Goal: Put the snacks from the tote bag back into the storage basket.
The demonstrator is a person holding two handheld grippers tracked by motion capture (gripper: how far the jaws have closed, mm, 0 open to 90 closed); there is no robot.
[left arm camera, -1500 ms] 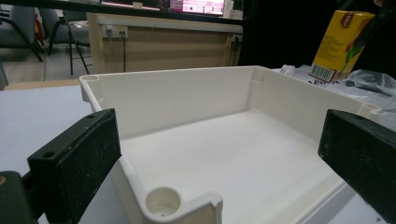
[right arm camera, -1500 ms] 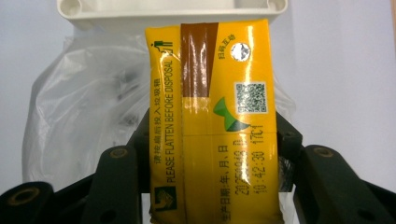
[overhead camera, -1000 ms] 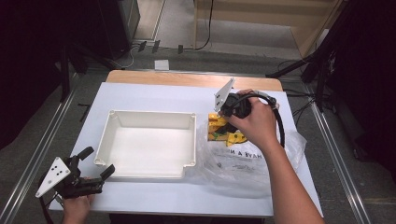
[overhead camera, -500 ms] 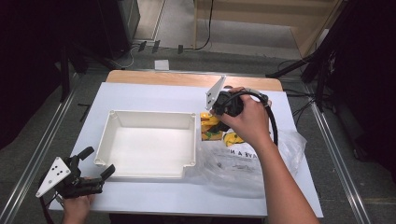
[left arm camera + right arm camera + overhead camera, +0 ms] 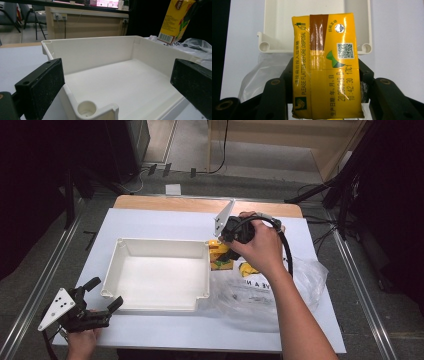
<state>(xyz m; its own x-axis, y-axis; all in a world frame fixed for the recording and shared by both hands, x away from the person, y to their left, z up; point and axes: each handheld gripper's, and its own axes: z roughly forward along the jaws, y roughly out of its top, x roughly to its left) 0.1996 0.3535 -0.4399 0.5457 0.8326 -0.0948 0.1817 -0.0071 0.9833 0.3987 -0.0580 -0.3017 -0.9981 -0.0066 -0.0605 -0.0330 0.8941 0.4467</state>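
One yellow drink carton [image 5: 325, 65], one white tray [image 5: 160, 305], one plastic bag [image 5: 260, 295].

Bright overhead light on the table [image 5: 165, 222], dark surroundings, glare on the carton [image 5: 319, 27] (close jaws blurred).

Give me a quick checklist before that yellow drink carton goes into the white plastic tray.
1. Right tool shut on the yellow drink carton: ok.
2. Carton over the white plastic tray: not ok, it hangs at the tray's right rim.
3. Tray floor free of items: ok.
4. Left tool apart from the tray: ok, open at the near left corner.
5. Clear plastic bag clinging to the carton: cannot tell.
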